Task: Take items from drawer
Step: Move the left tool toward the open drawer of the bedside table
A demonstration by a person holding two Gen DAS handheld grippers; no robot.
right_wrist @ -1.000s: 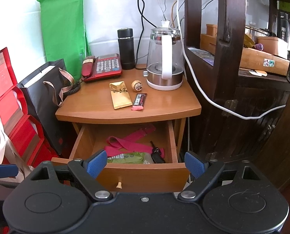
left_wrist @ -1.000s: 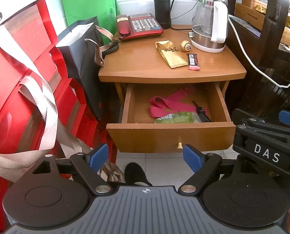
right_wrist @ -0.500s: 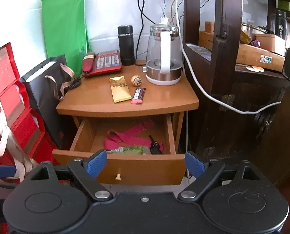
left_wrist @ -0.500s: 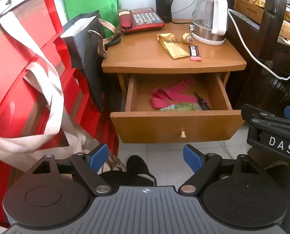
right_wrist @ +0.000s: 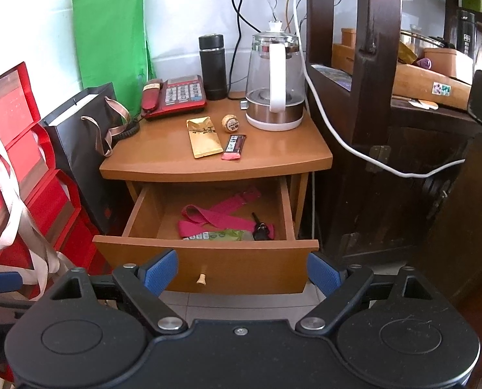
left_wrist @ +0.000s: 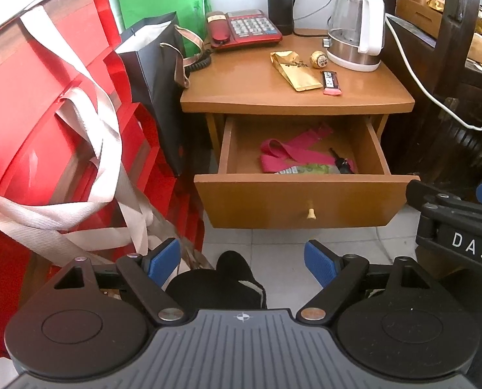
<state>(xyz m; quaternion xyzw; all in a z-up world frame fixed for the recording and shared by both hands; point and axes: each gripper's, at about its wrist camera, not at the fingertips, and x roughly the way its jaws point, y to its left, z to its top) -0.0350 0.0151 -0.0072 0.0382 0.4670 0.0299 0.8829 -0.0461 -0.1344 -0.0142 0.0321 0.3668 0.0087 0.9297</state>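
Drawer pulled open, both grippers back from it, nothing held.

The left gripper and right gripper both have their blue pads spread wide, in front of the drawer and apart from it. Inside lie a pink strap, a green packet against the front wall, and a black key to the right. On the nightstand top: gold sachet, chocolate bar, kettle, red telephone.
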